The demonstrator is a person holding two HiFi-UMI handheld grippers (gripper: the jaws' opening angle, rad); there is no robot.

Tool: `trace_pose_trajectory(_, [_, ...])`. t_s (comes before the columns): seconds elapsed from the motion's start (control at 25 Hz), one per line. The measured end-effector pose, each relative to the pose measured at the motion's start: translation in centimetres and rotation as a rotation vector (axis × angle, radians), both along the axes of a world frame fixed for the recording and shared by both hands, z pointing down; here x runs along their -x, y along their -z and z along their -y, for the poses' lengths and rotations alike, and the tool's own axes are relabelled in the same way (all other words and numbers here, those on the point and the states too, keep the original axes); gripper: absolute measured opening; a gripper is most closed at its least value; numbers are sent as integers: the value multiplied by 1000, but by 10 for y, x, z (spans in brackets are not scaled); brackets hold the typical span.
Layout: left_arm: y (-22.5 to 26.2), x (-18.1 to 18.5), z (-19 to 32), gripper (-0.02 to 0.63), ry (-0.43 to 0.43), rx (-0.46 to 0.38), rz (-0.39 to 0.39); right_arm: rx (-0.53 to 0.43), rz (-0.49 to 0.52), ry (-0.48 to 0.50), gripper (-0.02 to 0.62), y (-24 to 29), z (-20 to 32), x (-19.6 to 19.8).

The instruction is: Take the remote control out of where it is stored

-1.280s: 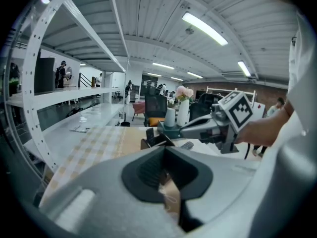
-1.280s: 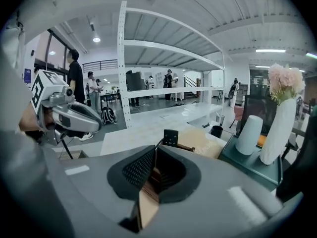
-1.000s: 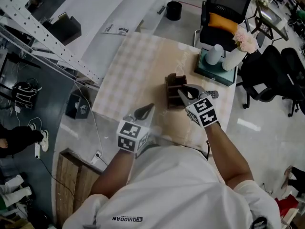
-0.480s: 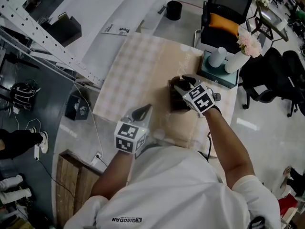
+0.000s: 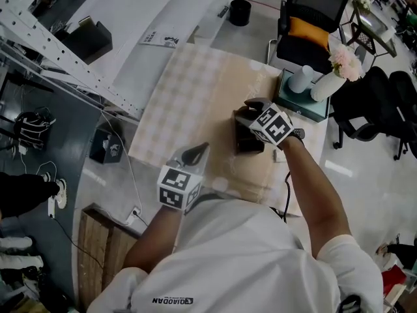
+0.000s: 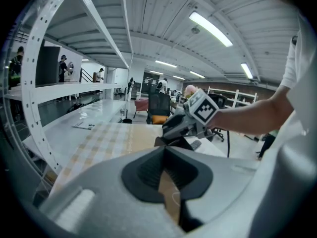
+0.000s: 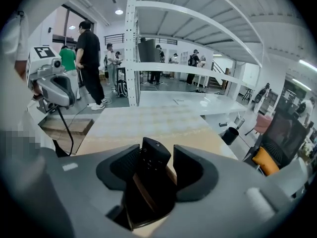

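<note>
A black remote control (image 7: 154,155) stands upright in a dark wooden holder (image 7: 148,197) on the checked tablecloth (image 5: 189,96). My right gripper (image 7: 156,152) straddles the remote's top. Its jaws have just been opening and stand open, with a gap on the right side of the remote. In the head view the right gripper (image 5: 245,115) hangs over the holder (image 5: 246,142) and hides the remote. My left gripper (image 5: 199,150) hovers near the table's front edge, apart from the holder. Its pads (image 6: 164,150) meet with nothing between them.
A small grey remote-like device (image 5: 296,133) lies right of the holder. A teal box (image 5: 303,100) with a white vase of flowers and a cup sits at the table's far right corner. Black chairs (image 5: 313,18) stand beyond it. A white shelf rack (image 5: 65,51) runs along the left.
My right gripper has moved forward and down over the holder, and its jaws now stand wider, around the remote's top. The left gripper has shifted only slightly.
</note>
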State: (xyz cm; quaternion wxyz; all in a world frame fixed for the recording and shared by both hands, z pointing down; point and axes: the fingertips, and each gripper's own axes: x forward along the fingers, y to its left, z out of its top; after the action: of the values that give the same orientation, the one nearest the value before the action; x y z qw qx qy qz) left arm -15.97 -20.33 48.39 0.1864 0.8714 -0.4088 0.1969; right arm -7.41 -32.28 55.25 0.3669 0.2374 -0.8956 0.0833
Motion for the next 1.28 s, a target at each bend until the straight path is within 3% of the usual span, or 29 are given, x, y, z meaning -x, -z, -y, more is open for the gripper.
trace_pose_trajectory(0.28, [-4,4,-3,3,13,19,-4,4,30,-26,101,3,5,-2])
trace_pose_trajectory(0.8, [-2,-9,-14,3,22,15,-6,-19,125,-33,77,31,-6,-7])
trace_pose_trajectory(1.28, [2,-36,-33,3,21,0,-8,-165,205,-15,77,101,-30,-25])
